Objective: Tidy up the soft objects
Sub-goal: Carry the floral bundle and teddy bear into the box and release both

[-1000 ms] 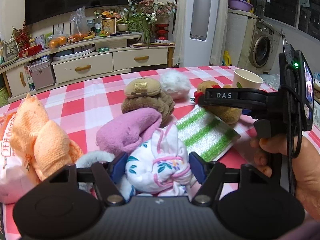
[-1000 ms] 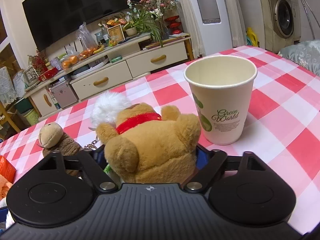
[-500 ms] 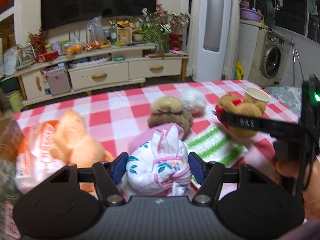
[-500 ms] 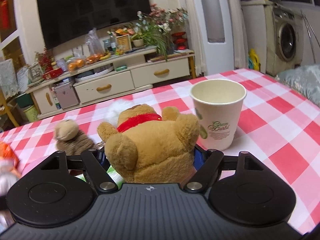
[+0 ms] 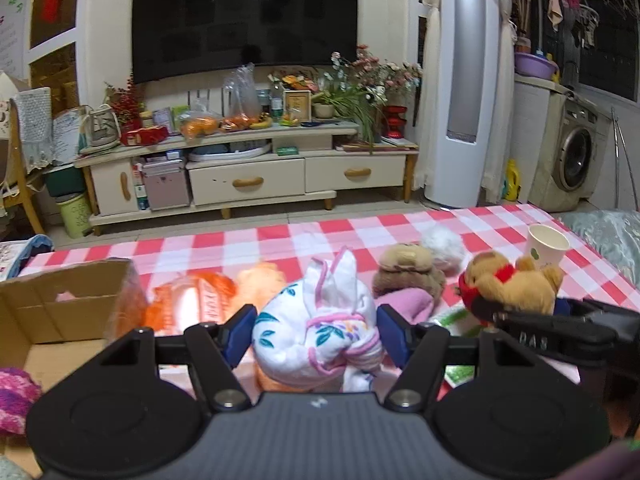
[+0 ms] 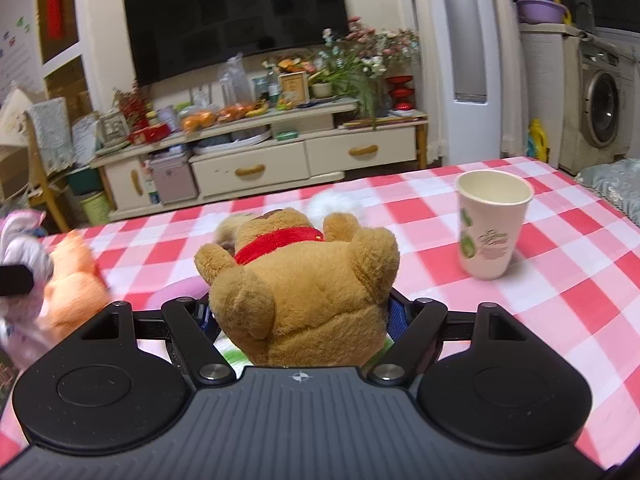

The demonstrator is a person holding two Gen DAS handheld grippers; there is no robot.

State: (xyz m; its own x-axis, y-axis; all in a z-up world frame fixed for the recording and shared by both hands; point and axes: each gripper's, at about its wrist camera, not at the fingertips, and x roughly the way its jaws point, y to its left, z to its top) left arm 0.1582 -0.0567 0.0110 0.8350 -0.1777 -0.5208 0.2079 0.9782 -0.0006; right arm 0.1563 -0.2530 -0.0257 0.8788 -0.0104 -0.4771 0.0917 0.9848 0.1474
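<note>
My left gripper (image 5: pixel 316 338) is shut on a white floral cloth bundle (image 5: pixel 320 328) and holds it above the red checked table (image 5: pixel 240 240). My right gripper (image 6: pixel 298 314) is shut on a brown teddy bear with a red collar (image 6: pixel 304 276), lifted off the table; the bear also shows in the left wrist view (image 5: pixel 516 284). An open cardboard box (image 5: pixel 60 312) stands at the left with a pink knitted item (image 5: pixel 16 396) in it. An orange plush (image 5: pixel 256 284), a brown plush (image 5: pixel 406 268), a purple cloth (image 5: pixel 408 304) and a white fluffy ball (image 5: pixel 442 240) lie on the table.
A paper cup (image 6: pixel 490 224) stands upright on the table to the right of the bear. An orange snack bag (image 5: pixel 192 304) lies beside the box. A green striped cloth (image 5: pixel 456 316) lies under the bear. A grey cushion (image 6: pixel 612 184) is at the far right edge.
Both grippers have lifted higher and pulled back with their loads. The left view has swung left, so the cardboard box has come into view.
</note>
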